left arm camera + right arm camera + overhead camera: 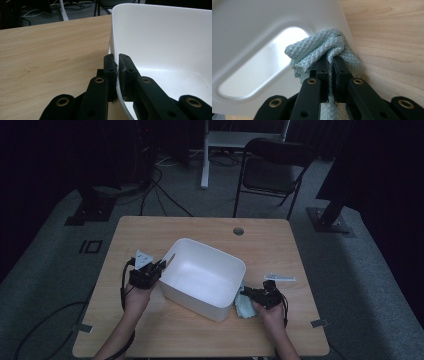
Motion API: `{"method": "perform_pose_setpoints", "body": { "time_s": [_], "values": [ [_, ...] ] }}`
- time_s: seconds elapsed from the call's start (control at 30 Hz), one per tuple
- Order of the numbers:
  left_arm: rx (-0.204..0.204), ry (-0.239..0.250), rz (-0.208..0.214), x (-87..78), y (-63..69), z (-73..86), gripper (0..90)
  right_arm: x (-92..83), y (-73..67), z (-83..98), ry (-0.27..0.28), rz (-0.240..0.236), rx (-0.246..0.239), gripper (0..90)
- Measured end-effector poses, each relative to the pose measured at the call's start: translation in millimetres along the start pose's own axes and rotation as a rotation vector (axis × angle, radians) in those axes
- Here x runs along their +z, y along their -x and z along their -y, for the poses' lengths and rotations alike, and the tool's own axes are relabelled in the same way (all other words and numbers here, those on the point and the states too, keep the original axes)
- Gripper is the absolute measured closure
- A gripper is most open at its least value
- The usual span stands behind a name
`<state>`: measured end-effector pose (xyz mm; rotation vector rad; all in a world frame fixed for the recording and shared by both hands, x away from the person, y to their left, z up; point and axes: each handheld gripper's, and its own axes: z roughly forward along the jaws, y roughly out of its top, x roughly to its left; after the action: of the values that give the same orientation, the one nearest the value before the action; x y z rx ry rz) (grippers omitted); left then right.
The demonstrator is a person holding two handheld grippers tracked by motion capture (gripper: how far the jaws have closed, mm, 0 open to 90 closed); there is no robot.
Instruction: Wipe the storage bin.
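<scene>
Left gripper [161,265] sits left of centre in the high view, jaws clamped tight on the left rim of the white tub [202,277]. In the left gripper view the left gripper [117,65] has one jaw outside the wall and one inside, thin rim of the tub [162,40] pinched between them at centre frame, tub interior filling the right half, bare wood of the table [45,57] on the left.

Right gripper [246,293] is at lower right of centre in the high view, jaws pointing left toward the tub's right wall, closed on a light blue cloth [246,308] that lies bunched on the table just beside the tub's lower right corner. In the right gripper view the right gripper [331,65] pinches a fold of the cloth [322,46], quilted diamond weave, bunched above and around the jaws. Cloth presses against the outside of the tub [262,30] right next to its oval handle cutout at left centre of frame.

Tub sits mid-table, turned at an angle, inside looks empty. Small white flat item [280,277] lies on the table [210,227] right of the tub, above the right hand [272,312], too small to identify. Folding chair [272,167] stands beyond the table at top of frame.
</scene>
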<state>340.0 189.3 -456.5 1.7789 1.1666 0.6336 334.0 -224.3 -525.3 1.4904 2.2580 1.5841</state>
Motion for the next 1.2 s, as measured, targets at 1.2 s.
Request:
{"method": "perform_pose_setpoints", "body": {
  "time_s": [1.2],
  "values": [
    [0.003,0.0,-0.005,1.6,0.6,-0.2,83.8,11.5,1.0,8.8,-0.052,0.009,0.002,85.1]
  ]
}}
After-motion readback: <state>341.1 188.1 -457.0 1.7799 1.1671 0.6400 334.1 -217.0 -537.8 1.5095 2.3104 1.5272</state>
